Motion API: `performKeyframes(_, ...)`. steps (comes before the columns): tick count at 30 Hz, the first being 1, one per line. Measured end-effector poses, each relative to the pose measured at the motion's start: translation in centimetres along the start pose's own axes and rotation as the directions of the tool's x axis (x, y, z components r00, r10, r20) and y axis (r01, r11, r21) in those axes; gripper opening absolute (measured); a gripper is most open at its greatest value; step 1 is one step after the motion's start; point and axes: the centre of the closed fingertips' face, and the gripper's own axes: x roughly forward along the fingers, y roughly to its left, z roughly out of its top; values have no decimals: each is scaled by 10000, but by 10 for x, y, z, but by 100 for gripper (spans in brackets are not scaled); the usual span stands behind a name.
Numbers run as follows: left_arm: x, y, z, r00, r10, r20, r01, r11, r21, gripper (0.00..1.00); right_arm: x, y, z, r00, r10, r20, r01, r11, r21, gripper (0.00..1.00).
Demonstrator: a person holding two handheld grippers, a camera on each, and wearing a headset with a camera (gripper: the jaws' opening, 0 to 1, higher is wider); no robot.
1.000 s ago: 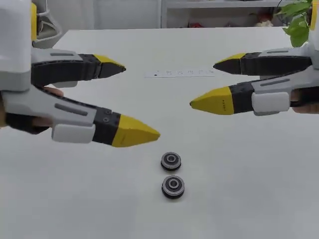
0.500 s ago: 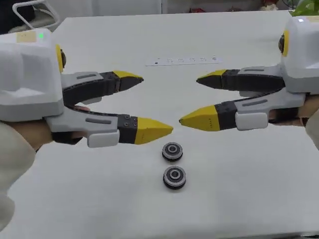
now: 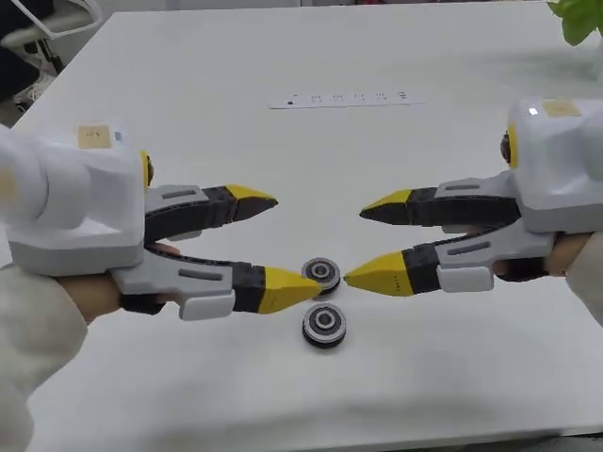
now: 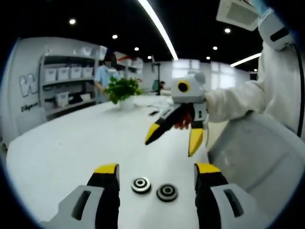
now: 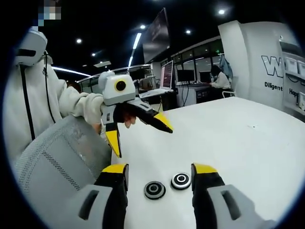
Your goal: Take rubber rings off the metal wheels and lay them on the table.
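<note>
Head view: far wheel [image 3: 321, 272] and near wheel [image 3: 324, 324] lie close together on the white table [image 3: 452, 377], dark rubber rings [image 3: 307, 326] apparently on both. Left gripper [image 3: 294, 243] and right gripper [image 3: 355, 244], jaws wide and empty, flank the far wheel, lower tips just beside it. Nothing looks done yet; both rings remain to come off.

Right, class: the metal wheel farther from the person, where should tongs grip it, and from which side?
Grip the farther wheel across its black outer rim, coming down from above: it lies flat, hub up, so only the edge offers purchase. The nearer wheel sits close on the person's side, so the left and right flanks probably suit the jaws.
</note>
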Motion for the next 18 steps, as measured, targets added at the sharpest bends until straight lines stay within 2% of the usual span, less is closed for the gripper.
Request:
performKeyframes(2, 2, -1, -2, 9999, -37, 118, 40, 9997, -261, 63, 2, -1, -5, 10000, -26, -89, 26, 10000, 7, 48)
performKeyframes(4, 4, -1, -4, 10000, -66, 70, 68, 9996, -256, 60, 4, -2, -13, 9996, -95, -264, 95, 10000, -5, 46)
performKeyframes(7, 9, -4, -13, 9996, -100, -246, 98, 9999, -85, 59, 10, 1, -26, 9973, 30, -736, -36, 10000, -78, 45)
performKeyframes(8, 12, -7, -18, 9987, -239, -445, 238, 9997, -45, 59, 11, 2, -30, 9959, 71, -902, -82, 9999, -120, 45)
performKeyframes(13, 20, -14, -25, 9962, -503, -709, 517, 9985, 180, 51, 21, 8, -40, 9935, 275, -1108, -295, 9994, -166, 40)
performKeyframes(18, 26, -16, -44, 9902, -563, -1280, 618, 9973, 399, 43, 26, 13, -57, 9811, 475, -1875, -564, 9975, -426, 38)
